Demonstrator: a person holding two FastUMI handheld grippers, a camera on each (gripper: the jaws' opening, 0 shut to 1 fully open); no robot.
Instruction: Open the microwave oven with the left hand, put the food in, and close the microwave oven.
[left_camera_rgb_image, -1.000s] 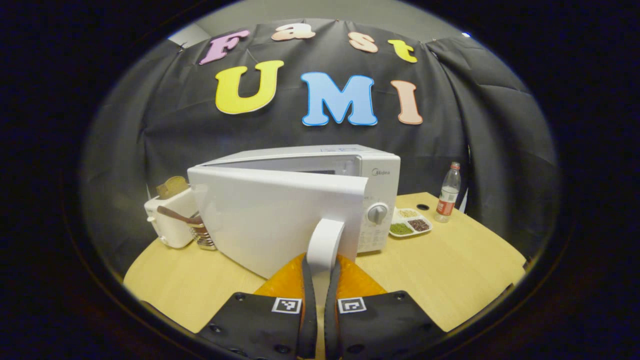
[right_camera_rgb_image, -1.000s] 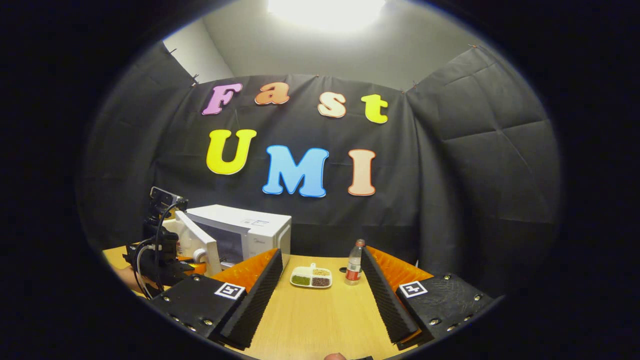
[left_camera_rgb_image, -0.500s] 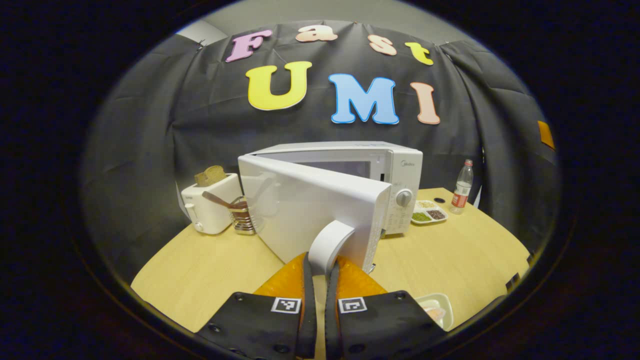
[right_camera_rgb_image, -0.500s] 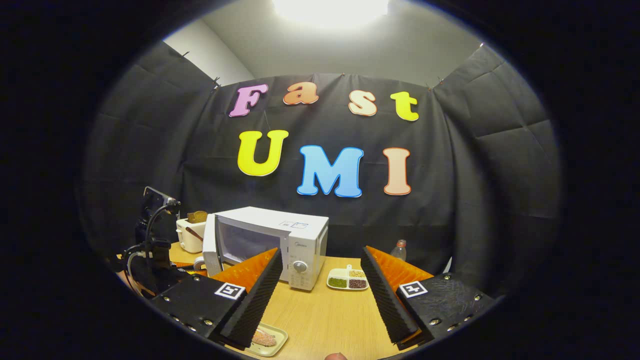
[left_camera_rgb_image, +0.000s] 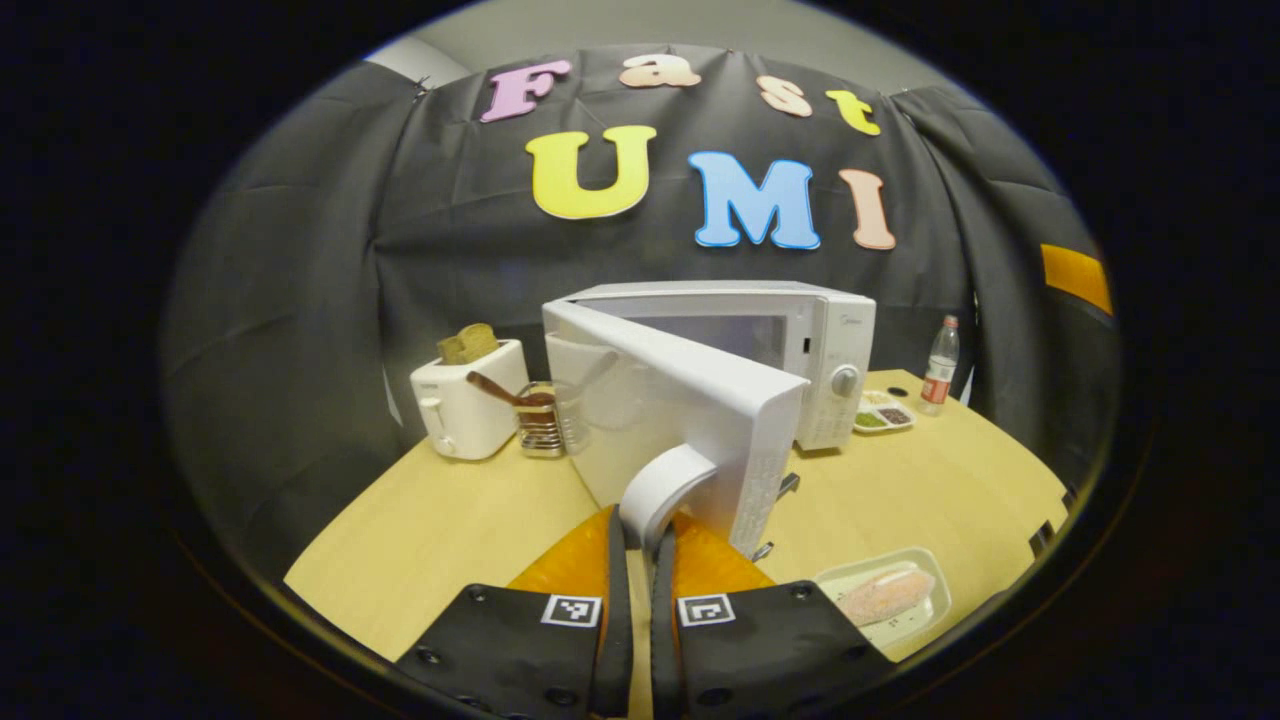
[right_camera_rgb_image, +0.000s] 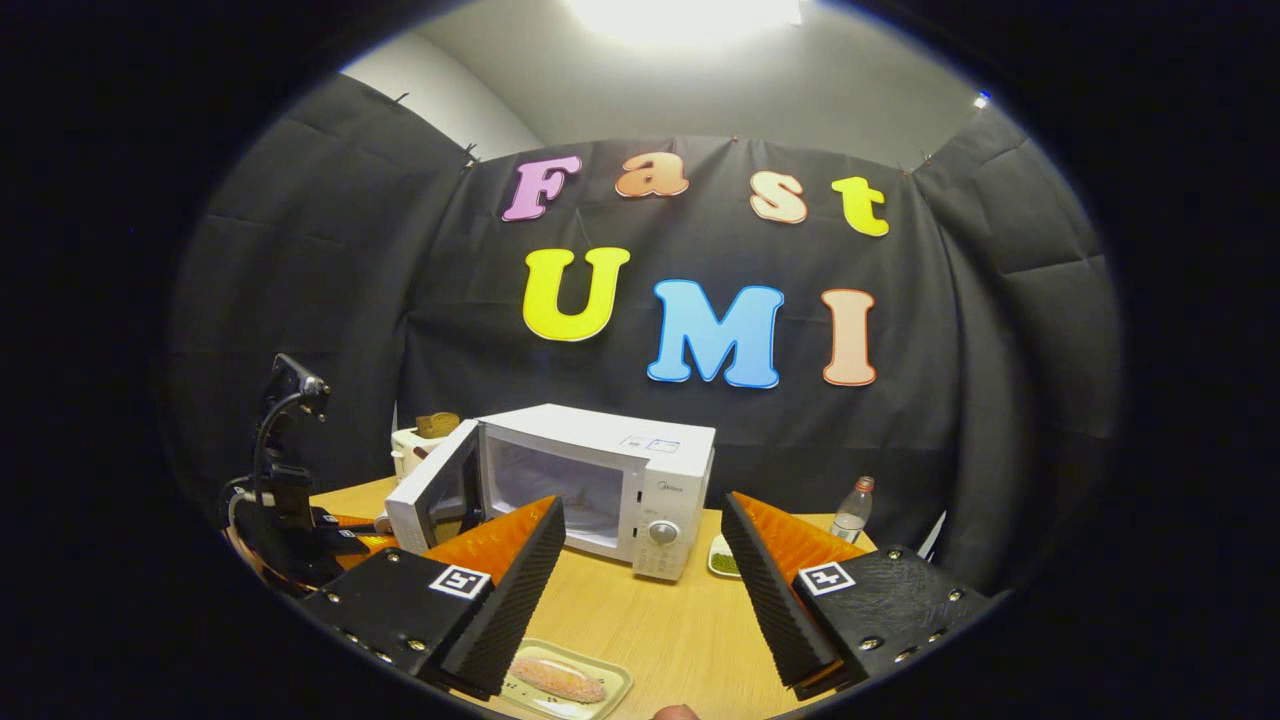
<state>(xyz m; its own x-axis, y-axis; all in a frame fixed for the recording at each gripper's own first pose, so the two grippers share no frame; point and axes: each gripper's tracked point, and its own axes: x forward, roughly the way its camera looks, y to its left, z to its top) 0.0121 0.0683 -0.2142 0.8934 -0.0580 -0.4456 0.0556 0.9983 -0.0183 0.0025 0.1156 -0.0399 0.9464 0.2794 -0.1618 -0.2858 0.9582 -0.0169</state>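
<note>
A white microwave (left_camera_rgb_image: 790, 320) stands on the wooden table (left_camera_rgb_image: 450, 520) with its door (left_camera_rgb_image: 680, 400) swung partly open. My left gripper (left_camera_rgb_image: 640, 525) is shut on the door's white handle (left_camera_rgb_image: 665, 485). A pale tray with a pinkish piece of food (left_camera_rgb_image: 885, 597) lies near the table's front edge. In the right gripper view the microwave (right_camera_rgb_image: 620, 470) shows its lit cavity, the door (right_camera_rgb_image: 435, 490) stands out to the left, and the left gripper (right_camera_rgb_image: 330, 535) is at its edge. My right gripper (right_camera_rgb_image: 642, 510) hangs open above the food tray (right_camera_rgb_image: 565, 680), holding nothing.
A white toaster (left_camera_rgb_image: 468, 410) with bread and a metal utensil holder (left_camera_rgb_image: 540, 425) stand left of the microwave. A divided dish (left_camera_rgb_image: 880, 415) and a plastic bottle (left_camera_rgb_image: 938, 365) sit to its right. Bare tabletop lies in front of the microwave.
The door has swung further open with my left gripper pulling its handle. The right gripper has shifted, so the open cavity and the food tray now show in its view.
</note>
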